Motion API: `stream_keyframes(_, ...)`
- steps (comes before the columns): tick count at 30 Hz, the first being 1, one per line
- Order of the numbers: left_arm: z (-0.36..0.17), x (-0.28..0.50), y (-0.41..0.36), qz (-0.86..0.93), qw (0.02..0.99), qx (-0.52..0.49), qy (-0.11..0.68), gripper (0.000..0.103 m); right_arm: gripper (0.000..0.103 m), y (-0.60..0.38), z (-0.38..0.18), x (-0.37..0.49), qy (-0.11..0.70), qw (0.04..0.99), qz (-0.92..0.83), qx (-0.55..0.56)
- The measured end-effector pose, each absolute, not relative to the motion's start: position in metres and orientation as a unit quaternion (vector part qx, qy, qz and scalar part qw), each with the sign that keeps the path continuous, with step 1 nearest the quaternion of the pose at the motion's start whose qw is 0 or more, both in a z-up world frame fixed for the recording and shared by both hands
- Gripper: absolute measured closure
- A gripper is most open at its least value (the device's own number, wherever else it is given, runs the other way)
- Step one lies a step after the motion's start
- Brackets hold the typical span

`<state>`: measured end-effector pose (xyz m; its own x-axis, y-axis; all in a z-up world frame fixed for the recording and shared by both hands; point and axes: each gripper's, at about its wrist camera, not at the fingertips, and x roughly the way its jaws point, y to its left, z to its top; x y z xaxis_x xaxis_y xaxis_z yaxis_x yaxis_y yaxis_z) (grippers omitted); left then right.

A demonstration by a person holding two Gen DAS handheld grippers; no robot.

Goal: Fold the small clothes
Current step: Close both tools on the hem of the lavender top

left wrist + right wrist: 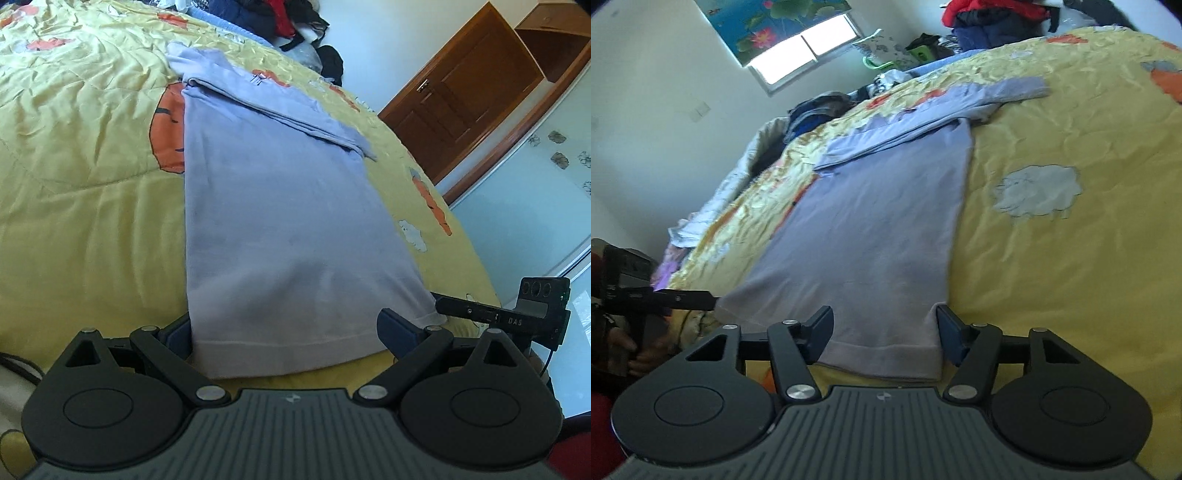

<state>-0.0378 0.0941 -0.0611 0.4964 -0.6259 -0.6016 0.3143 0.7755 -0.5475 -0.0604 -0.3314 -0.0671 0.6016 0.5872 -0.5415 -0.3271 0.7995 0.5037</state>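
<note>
Wooden door (461, 96), lotus blind (768, 26)

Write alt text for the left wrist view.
A lilac top lies flat on a yellow quilt, sleeves folded across its far end. The left gripper is open around the near hem, and the right gripper reaches in beside it.

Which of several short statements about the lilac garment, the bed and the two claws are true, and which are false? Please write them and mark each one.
1. The lilac garment lies spread flat on a yellow quilt. True.
2. The left claw is at the garment's collar. False: it is at the hem, fingers wide apart on either side.
3. A sleeve is folded across the far part of the garment. True.
4. The right claw is fully shut. False: its fingers stand apart around the hem corner.
5. The quilt is plain. False: it bears orange and grey patterns.
</note>
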Motion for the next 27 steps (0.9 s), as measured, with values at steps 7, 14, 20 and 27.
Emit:
stream_keyframes(7,-0.061,-0.038,0.092,-0.270,0.852,-0.178,0.412,0.018,0.049,-0.317,-0.067,-0.060,0.362,0.875,0.270,0.174)
stream_keyframes(14,-0.059,-0.039,0.077,-0.263,0.865,-0.137,0.405,0.035,0.069,-0.288,-0.067,-0.062,0.358,0.881,0.278,0.137)
stream_keyframes(20,-0.060,-0.038,0.077,-0.229,0.876,-0.115,0.408,0.078,0.088,-0.279,-0.067,-0.065,0.355,0.899,0.234,0.108)
stream_keyframes(27,-0.058,-0.045,0.072,-0.219,0.888,-0.097,0.393,0.087,0.092,-0.264,-0.061,-0.073,0.338,0.914,0.208,0.087)
